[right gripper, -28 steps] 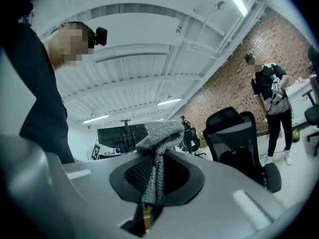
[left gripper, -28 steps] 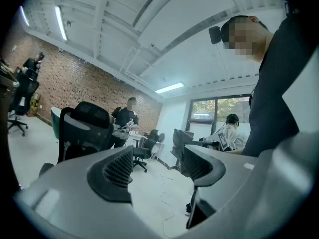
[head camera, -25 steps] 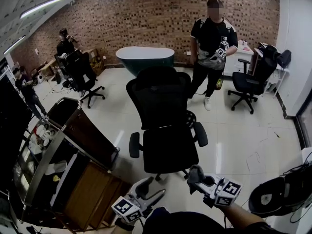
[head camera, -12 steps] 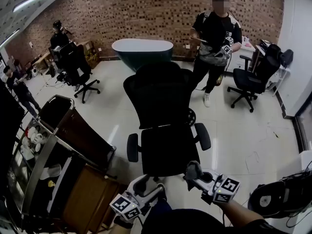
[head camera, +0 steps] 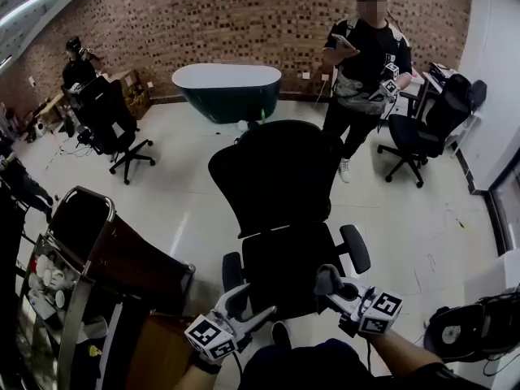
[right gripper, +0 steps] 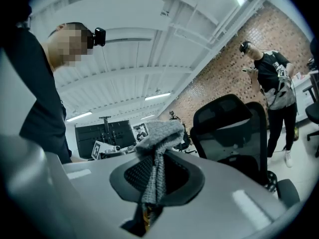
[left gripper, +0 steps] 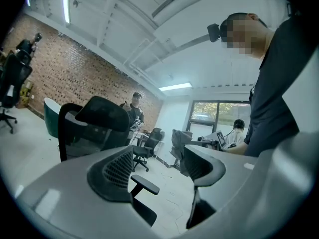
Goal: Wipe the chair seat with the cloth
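A black mesh office chair stands in front of me in the head view, its seat (head camera: 286, 260) facing me and its back (head camera: 280, 173) behind it. My right gripper (head camera: 327, 281) hovers over the seat's front right edge, shut on a grey cloth (right gripper: 157, 139) that bunches above the jaws. My left gripper (head camera: 249, 304) is at the seat's front left edge, open and empty; in the left gripper view (left gripper: 159, 171) a chair armrest (left gripper: 145, 185) shows through the gap. The chair's back (right gripper: 230, 126) also fills the right of the right gripper view.
A person in black (head camera: 366, 55) stands behind the chair. A second black chair (head camera: 422, 128) is at the right, another (head camera: 106, 120) at the far left. A dark green tub (head camera: 227, 88) sits by the brick wall. A metal cart (head camera: 89, 250) stands at my left.
I have come closer to the chair, whose seat now lies just under both grippers. The grippers keep their pose; the right one still holds the cloth.
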Available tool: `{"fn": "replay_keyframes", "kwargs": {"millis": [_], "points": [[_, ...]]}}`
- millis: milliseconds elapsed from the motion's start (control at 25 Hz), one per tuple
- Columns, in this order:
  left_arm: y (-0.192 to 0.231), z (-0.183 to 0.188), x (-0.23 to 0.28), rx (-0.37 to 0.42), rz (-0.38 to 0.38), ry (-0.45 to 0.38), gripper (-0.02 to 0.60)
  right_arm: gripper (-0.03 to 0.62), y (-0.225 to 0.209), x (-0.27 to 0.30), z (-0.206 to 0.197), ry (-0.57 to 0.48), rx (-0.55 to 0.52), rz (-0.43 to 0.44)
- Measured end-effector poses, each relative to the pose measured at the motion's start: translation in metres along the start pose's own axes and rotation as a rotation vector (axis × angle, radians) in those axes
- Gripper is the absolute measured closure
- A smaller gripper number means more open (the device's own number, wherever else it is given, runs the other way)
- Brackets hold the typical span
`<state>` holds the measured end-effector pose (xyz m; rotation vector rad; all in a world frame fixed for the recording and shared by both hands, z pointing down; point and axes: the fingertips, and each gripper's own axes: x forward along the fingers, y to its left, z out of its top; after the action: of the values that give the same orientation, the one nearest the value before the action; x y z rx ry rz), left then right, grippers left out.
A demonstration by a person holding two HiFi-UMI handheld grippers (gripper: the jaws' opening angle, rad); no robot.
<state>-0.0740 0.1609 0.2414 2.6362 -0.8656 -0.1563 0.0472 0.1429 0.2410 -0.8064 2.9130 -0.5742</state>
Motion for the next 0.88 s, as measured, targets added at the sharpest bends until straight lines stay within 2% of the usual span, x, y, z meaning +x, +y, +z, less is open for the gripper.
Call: {"fn": "replay_keyframes", "kwargs": {"millis": [120,360,640,880], "points": [[0.027,0.011,0.005,-0.001,-0.011,0.012,0.238,0.565,-0.010,0.031,0.008,-0.013,0.008,-0.008],[0.052,0.011,0.013,-0.017,-0.023,0.019,0.238,0.565,-0.024,0.066,0.015,-0.001,-0.007,0.011],[0.057,0.015,0.020,-0.016,-0.017,0.030,0.238,0.565,-0.039,0.074,0.014,0.016,-0.004,0.020],[0.077,0.000,0.019,-0.024,0.019,0.037,0.238,0.565,-0.042,0.087,0.001,0.076,-0.040,0.057]]}}
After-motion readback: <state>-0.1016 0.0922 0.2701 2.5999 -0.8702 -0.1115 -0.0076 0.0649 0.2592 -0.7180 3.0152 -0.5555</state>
